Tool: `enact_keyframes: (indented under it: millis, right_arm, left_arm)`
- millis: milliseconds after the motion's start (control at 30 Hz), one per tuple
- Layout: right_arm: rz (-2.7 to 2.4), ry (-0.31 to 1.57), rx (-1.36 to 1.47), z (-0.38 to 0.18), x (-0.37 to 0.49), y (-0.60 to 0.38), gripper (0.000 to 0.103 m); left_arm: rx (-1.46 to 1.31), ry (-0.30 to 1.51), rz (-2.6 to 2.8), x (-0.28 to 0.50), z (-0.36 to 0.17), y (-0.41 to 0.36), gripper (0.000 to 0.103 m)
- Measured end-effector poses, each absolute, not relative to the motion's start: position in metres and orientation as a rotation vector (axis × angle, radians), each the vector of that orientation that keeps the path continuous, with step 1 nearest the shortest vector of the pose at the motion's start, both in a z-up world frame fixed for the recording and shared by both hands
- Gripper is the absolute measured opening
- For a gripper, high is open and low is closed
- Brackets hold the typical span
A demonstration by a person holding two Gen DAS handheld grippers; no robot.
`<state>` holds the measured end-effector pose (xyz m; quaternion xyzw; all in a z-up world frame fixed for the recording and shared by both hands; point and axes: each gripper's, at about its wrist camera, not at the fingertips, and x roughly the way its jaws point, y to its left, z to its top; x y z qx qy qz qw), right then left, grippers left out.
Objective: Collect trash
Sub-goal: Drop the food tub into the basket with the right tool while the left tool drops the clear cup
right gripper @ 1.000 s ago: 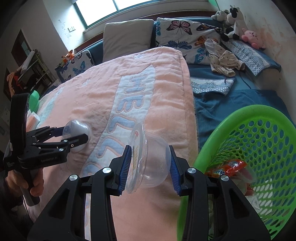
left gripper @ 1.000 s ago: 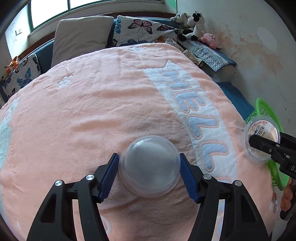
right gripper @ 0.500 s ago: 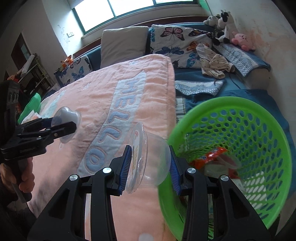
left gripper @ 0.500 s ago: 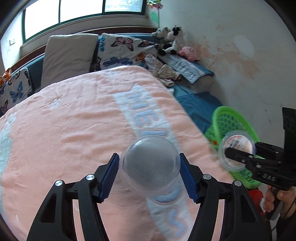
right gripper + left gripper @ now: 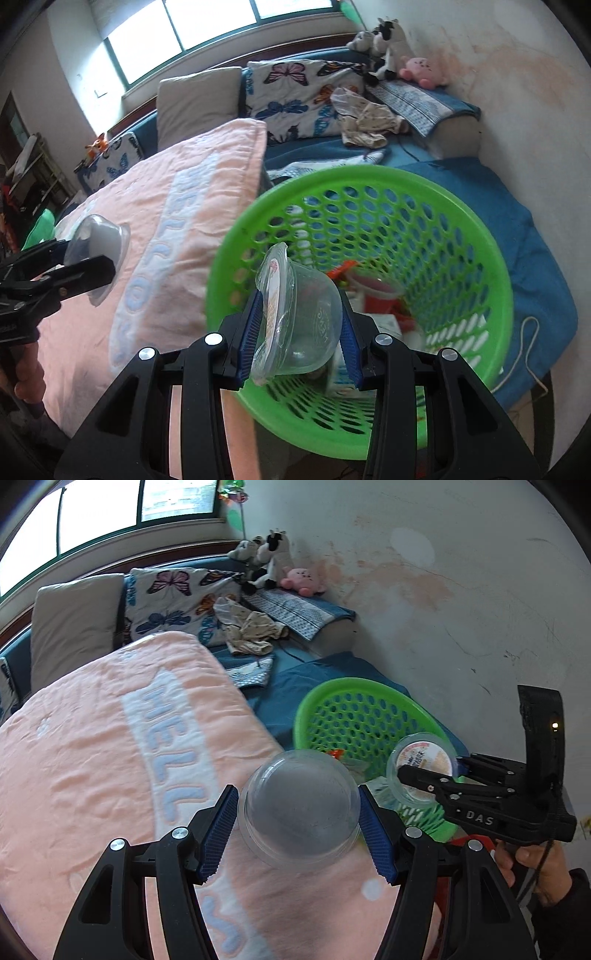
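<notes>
A: Left side?
B: Left gripper (image 5: pixel 299 812) clamps a clear empty cup (image 5: pixel 298 806), bottom toward camera, over the pink blanket (image 5: pixel 92 775) near its right edge.
A: And right?
B: Right gripper (image 5: pixel 301 328) pinches a lidded plastic cup (image 5: pixel 303 321) on its side, held above the green basket (image 5: pixel 495 254). Basket sits on blue bedding (image 5: pixel 535 258) just beside the blanket, with red wrappers (image 5: pixel 376 288) and other trash inside.

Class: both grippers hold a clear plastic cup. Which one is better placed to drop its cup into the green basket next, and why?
Right. The right gripper holds its lidded cup over the green basket; the left gripper holds its clear cup above the pink blanket.
</notes>
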<state>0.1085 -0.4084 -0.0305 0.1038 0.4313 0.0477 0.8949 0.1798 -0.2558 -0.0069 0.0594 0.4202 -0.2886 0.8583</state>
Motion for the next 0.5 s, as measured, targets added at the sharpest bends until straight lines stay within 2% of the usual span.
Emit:
enact_keyframes:
  millis: [233, 367, 500]
  right_arm:
    - [0.057, 0.911, 0.262, -0.047, 0.100, -0.435, 0.045]
    - [0.045, 0.906, 0.266, -0.048, 0.096, -0.441, 0.054]
    - [0.038, 0.897, 0.264, -0.046, 0.092, -0.445, 0.057]
  left_arm:
    - [0.141, 0.906, -0.676, 0.178, -0.015, -0.289, 0.063]
    - [0.134, 0.930, -0.695, 0.185, -0.022, -0.301, 0.063]
    - [0.118, 0.963, -0.710, 0.192, -0.031, -0.310, 0.063]
